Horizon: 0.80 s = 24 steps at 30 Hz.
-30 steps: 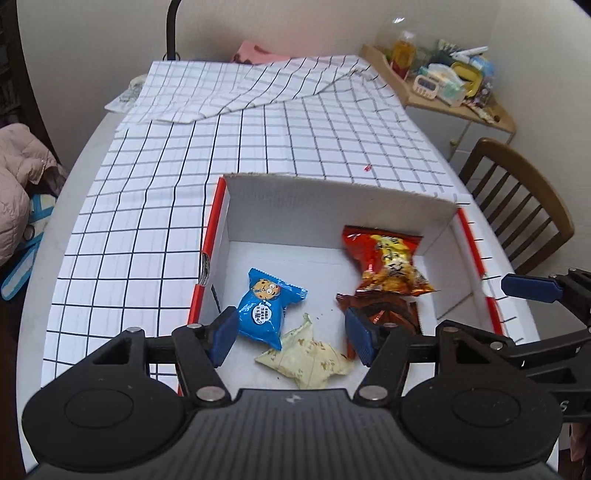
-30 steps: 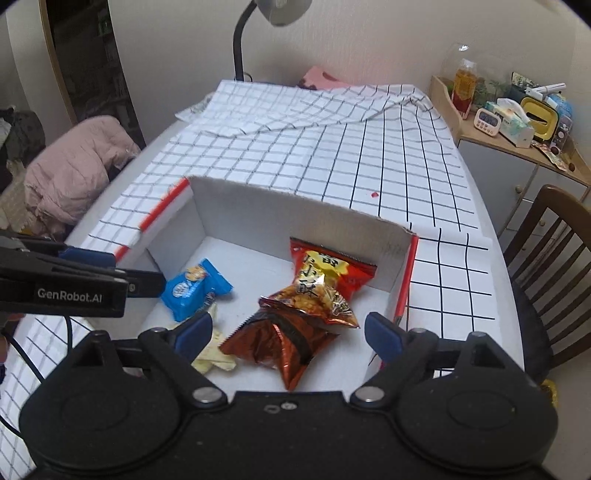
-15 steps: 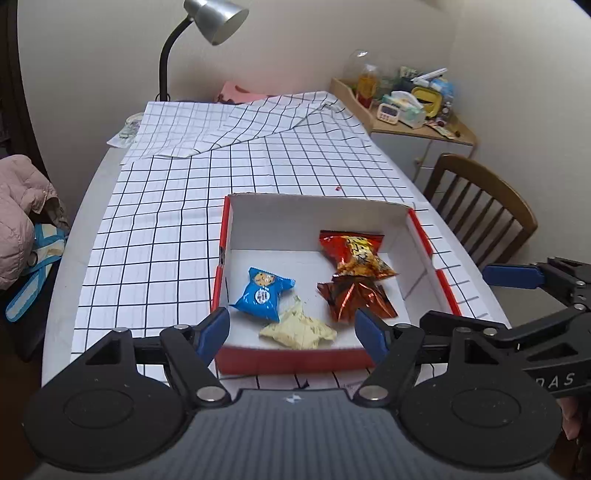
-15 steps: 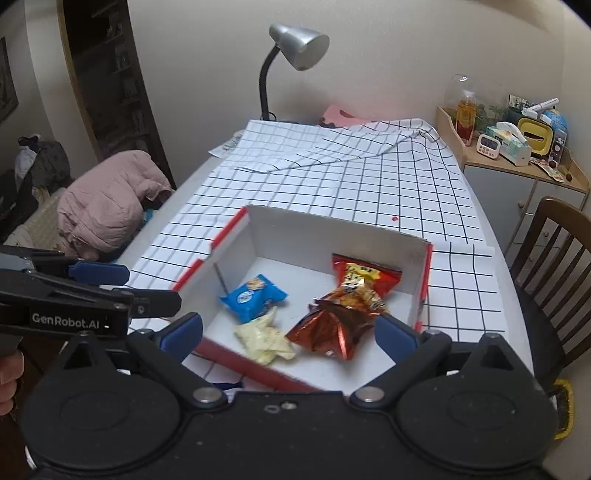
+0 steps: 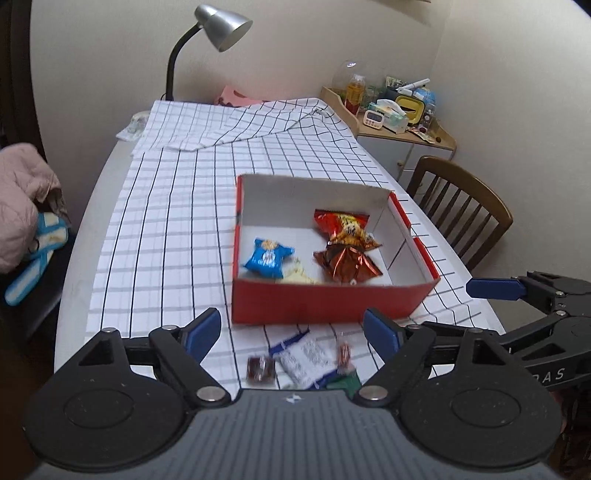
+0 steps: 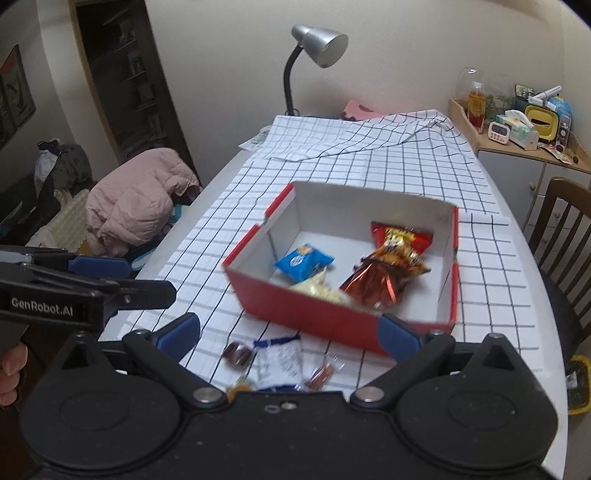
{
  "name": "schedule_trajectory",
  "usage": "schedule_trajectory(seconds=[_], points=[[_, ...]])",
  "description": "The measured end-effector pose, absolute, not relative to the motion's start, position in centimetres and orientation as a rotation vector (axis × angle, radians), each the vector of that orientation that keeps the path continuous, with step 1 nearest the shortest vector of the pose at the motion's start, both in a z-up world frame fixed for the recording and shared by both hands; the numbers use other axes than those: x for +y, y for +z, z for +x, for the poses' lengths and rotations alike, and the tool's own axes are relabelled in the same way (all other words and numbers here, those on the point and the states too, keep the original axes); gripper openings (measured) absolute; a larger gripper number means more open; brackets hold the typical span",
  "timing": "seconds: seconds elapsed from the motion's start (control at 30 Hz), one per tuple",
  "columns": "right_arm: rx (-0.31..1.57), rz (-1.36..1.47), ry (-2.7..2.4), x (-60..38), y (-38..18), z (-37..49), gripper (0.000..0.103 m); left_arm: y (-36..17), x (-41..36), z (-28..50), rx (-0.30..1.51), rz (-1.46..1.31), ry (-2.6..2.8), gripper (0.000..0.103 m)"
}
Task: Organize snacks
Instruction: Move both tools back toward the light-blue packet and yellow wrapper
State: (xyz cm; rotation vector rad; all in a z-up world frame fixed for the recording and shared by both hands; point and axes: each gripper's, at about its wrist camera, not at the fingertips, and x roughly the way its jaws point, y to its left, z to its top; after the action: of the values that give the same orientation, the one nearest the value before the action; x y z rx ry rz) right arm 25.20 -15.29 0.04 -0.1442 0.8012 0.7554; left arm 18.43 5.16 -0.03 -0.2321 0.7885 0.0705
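While both claws hang over the near edge of the worktop (image 5: pixel 92 206), each stands released with nothing between its fingers; the left claw (image 5: pixel 291 330), whose jaws have just been opening, and the right claw (image 6: pixel 288 332), spread as wide as it goes, grasp no snack; just below and between the left claw's fingertips lie loose sweets on the checked cloth (image 5: pixel 177 206): a dark brown candy (image 5: pixel 260 368), a white-and-blue packet (image 5: pixel 304 356) and a small reddish wrapped candy (image 5: pixel 344 354); the right claw sees the same cluster beneath its own tips, with an orange-tinted piece (image 6: pixel 240 387) nearest its body; just beyond both claws stands the red box (image 5: pixel 325 301), apart from the fingers; inside it, on the left claw's near-left side, rests a blue packet (image 5: pixel 269 257), a pale yellow packet (image 5: pixel 297 275) beside it toward the front wall, a brown foil bag (image 5: pixel 347 264) to the right, and a red-orange bag (image 5: pixel 343 230) farther back; well beyond stand a desk lamp (image 5: pixel 218 26) and a wooden chair (image 5: pixel 465 206).
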Motion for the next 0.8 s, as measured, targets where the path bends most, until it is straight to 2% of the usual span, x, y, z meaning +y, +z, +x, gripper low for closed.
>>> schedule_trajectory(seconds=[0.1,0.17,0.53,0.8], points=[[0.812,-0.142,0.764,-15.5,-0.6,23.7,0.103,-0.9,5.5,16.6,0.795,-0.239,0.060,0.092],[0.824,-0.144,0.763,-15.6,-1.2,22.7,0.103,-1.7,5.6,15.6,0.812,-0.239,0.059,0.099],[0.990,-0.209,0.773,-15.4,-8.3,17.7,0.102,-8.4,5.6,10.3,0.974,-0.216,0.092,0.099],[1.029,-0.348,0.817,-13.6,-11.9,14.8,0.100,-11.9,4.8,8.3,1.038,-0.169,0.107,0.099]])
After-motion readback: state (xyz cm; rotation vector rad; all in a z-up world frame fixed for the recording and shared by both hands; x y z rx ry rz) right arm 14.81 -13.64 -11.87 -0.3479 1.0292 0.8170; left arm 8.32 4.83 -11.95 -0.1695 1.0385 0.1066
